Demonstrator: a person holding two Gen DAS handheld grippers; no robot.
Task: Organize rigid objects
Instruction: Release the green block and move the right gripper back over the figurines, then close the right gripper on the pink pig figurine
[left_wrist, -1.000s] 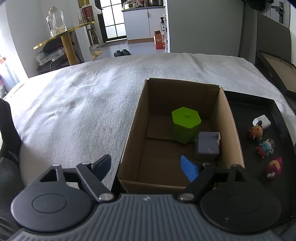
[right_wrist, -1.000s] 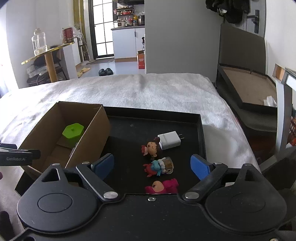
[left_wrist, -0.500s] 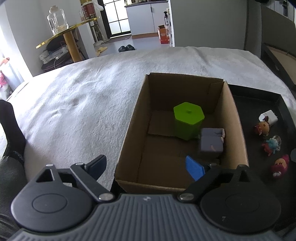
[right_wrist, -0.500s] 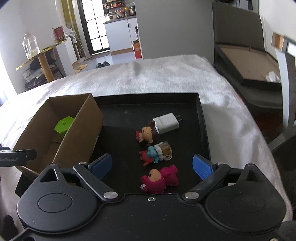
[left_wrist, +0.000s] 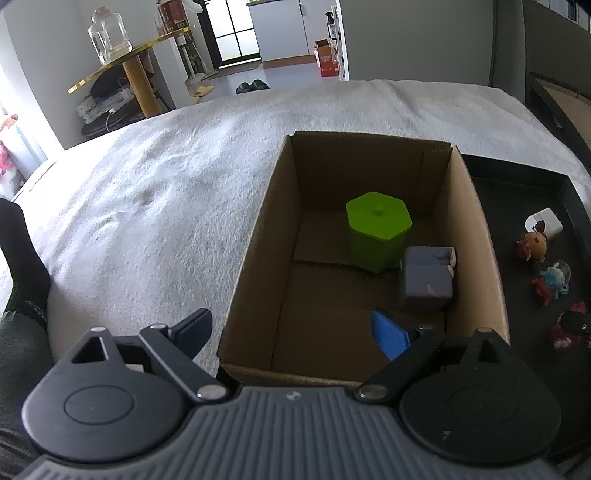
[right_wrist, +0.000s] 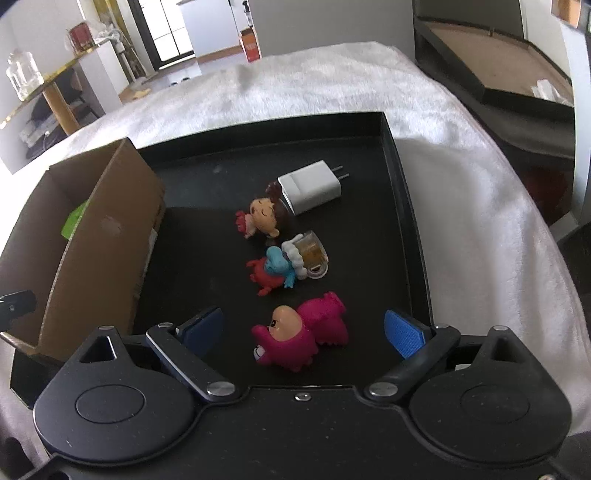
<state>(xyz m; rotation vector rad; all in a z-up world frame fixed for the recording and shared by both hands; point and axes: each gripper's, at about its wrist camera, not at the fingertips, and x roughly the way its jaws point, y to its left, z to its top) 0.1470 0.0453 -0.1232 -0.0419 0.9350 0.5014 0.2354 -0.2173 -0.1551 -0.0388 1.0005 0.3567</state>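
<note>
The right gripper (right_wrist: 303, 332) hangs over the pink toy (right_wrist: 301, 334) on the black tray (right_wrist: 406, 206), fingers wide apart. The toy is bumpy and could slip out. The left gripper (left_wrist: 291, 332), also wide apart and empty, waits by the box (left_wrist: 255, 240).

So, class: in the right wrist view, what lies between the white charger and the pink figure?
Two toys: a brown-haired doll beside the white charger, then a red-and-blue figure, then the pink figure.
</note>
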